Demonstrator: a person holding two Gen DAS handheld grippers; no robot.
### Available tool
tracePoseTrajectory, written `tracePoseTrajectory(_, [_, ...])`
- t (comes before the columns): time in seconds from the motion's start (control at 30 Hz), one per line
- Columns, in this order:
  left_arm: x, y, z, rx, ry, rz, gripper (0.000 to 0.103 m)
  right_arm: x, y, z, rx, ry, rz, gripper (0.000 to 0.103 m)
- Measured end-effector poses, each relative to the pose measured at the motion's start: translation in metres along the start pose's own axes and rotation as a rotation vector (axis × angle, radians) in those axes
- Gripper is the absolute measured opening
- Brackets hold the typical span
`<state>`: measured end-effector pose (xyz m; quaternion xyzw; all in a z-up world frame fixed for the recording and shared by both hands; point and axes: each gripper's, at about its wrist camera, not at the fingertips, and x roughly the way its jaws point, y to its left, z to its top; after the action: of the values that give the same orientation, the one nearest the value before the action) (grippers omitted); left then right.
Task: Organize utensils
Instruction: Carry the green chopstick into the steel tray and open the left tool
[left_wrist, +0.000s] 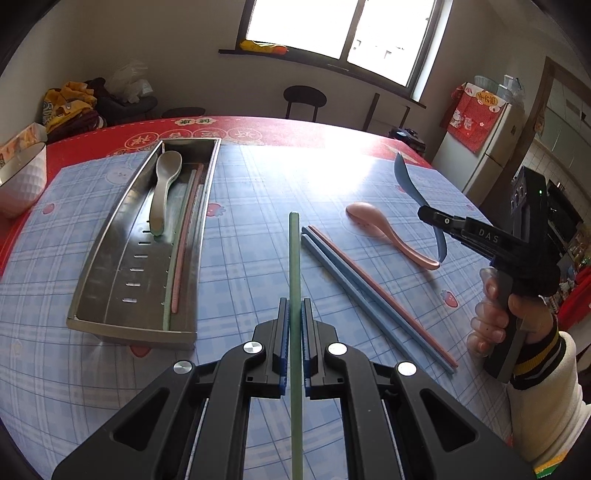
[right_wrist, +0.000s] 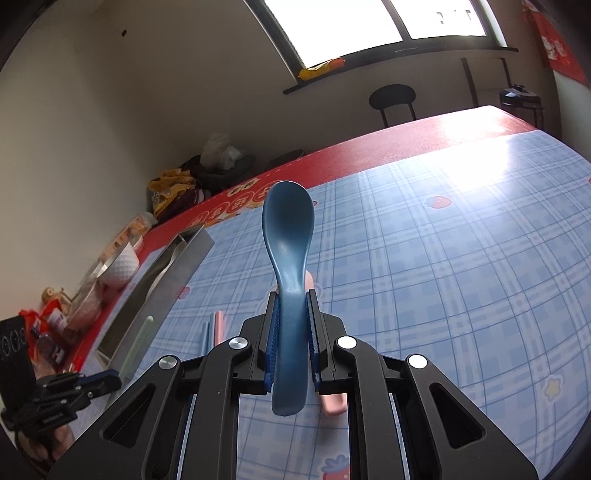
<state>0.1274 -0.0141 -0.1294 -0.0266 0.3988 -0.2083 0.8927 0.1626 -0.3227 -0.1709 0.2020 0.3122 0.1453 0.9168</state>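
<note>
Right tongs (left_wrist: 424, 214), marked "DAS", clamp a glossy blue spoon (right_wrist: 290, 251) by its handle above the surface (left_wrist: 258, 206). Left tongs (left_wrist: 295, 314) grip 1 matte green chopstick (left_wrist: 294, 258). A pink spoon (left_wrist: 388, 232) lies beside 2 chopsticks; the steel tray (left_wrist: 122, 258) holds others.

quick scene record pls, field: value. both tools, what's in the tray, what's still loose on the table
left tool: shut on green chopstick
right tool: shut on blue spoon, clear of the table
tray: grey-green spoon, one green chopstick, one pink chopstick
loose on table: pink spoon, blue chopsticks, pink chopstick
</note>
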Motion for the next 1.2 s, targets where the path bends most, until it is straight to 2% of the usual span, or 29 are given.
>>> tracePoseTrajectory(0.2, [-0.013, 0.022, 0.025, -0.038, -0.04, 0.034, 0.006, -0.003, -0.003, -0.001, -0.002, -0.002, 0.005, 0.014])
tracePoseTrajectory(0.33, [-0.011, 0.043, 0.054, -0.068, -0.051, 0.057, 0.006, -0.003, -0.004, -0.001, 0.002, -0.003, 0.007, 0.014])
tracePoseTrajectory(0.5, [0.013, 0.066, 0.094, -0.097, -0.008, 0.067, 0.006, -0.002, -0.004, -0.001, 0.008, -0.003, 0.008, 0.014])
tracePoseTrajectory(0.63, [0.042, 0.078, 0.113, -0.115, 0.043, 0.101, 0.006, -0.002, -0.004, -0.001, 0.008, -0.002, 0.008, 0.014])
tracePoseTrajectory(0.93, [0.091, 0.098, 0.12, -0.152, 0.159, 0.143, 0.006, -0.002, -0.003, -0.001, -0.003, -0.003, 0.008, 0.014])
tracePoseTrajectory(1.07, [0.097, 0.101, 0.122, -0.15, 0.173, 0.163, 0.006, -0.001, -0.003, 0.0, -0.002, -0.002, 0.01, 0.014])
tracePoseTrajectory(1.2, [0.092, 0.099, 0.125, -0.146, 0.153, 0.142, 0.007, -0.002, -0.004, 0.0, 0.002, -0.004, 0.013, 0.014])
